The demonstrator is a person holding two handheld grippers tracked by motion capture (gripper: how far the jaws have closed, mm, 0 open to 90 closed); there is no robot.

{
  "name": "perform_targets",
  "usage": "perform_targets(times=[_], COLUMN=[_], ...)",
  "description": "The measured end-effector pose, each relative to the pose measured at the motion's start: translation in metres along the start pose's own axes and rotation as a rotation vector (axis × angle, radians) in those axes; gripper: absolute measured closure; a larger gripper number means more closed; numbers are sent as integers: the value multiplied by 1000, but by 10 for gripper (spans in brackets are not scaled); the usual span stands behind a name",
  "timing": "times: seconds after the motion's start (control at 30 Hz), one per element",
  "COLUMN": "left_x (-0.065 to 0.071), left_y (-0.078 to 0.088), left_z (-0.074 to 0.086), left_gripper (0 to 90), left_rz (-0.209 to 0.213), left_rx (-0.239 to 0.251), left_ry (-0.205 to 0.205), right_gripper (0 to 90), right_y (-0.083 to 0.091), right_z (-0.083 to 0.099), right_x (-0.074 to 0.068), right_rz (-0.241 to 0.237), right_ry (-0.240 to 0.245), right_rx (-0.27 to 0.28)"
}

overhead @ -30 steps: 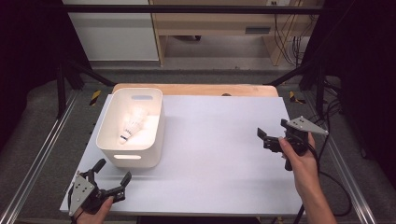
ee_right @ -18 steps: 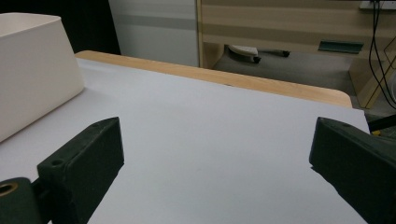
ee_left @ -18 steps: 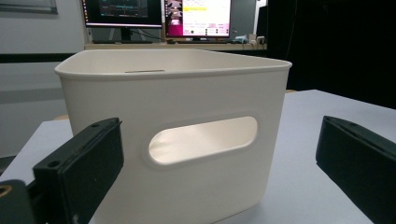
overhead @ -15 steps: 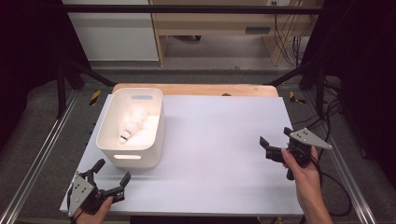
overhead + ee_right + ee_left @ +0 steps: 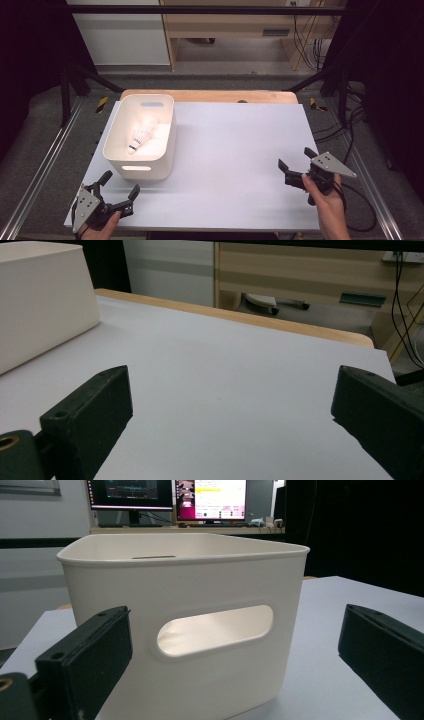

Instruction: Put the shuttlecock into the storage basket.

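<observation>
**Both tongs open, shuttlecock resting in the bin**

The left tongs [image 5: 119, 191] sit at the near left corner of the desk [image 5: 235, 160] with jaws spread wide and nothing between them; in the left gripper view they point at the near wall of the white bin [image 5: 185, 625], framing its handle slot. The right tongs [image 5: 295, 166] hang low over the near right part of the desk, also released and empty, well apart from the bin and aimed across bare surface.

Inside the bin [image 5: 140, 165] lies a shuttlecock [image 5: 140, 135], tilted on its side, its dark-banded cork end toward the near wall and its feathers toward the far one.

Risks from here, as a judgement: the bin looks light and stands free, so a jaw catching its rim or slot on the way in would probably slide or tip it. The feather skirt is fragile; clamping across it could crush it, and a grip on the rounded cork may let it squirt out. The bin's high walls also crowd any reach toward the floor, so a steep approach is likely to be needed.
</observation>
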State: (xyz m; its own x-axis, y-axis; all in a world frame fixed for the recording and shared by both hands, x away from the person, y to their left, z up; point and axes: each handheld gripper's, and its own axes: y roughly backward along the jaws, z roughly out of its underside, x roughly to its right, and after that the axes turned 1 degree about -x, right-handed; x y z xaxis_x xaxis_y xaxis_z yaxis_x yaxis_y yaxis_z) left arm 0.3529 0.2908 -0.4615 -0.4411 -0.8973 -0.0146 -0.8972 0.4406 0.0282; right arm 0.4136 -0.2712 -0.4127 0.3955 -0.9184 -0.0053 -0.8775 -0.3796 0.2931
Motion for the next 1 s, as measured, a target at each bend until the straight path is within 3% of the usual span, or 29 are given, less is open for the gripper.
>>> perform_targets(times=[0.47, 1.0], left_x=[1, 2], left_y=[-1, 0], left_z=[0, 0], left_gripper=[9, 8], left_rz=[7, 12], left_rx=[0, 2], left_ry=[-3, 2], right_gripper=[34, 35], right_y=[18, 13], right_z=[24, 44], right_x=[-2, -11], right_rz=[17, -1], right_ry=[-19, -16], right_rx=[17, 39])
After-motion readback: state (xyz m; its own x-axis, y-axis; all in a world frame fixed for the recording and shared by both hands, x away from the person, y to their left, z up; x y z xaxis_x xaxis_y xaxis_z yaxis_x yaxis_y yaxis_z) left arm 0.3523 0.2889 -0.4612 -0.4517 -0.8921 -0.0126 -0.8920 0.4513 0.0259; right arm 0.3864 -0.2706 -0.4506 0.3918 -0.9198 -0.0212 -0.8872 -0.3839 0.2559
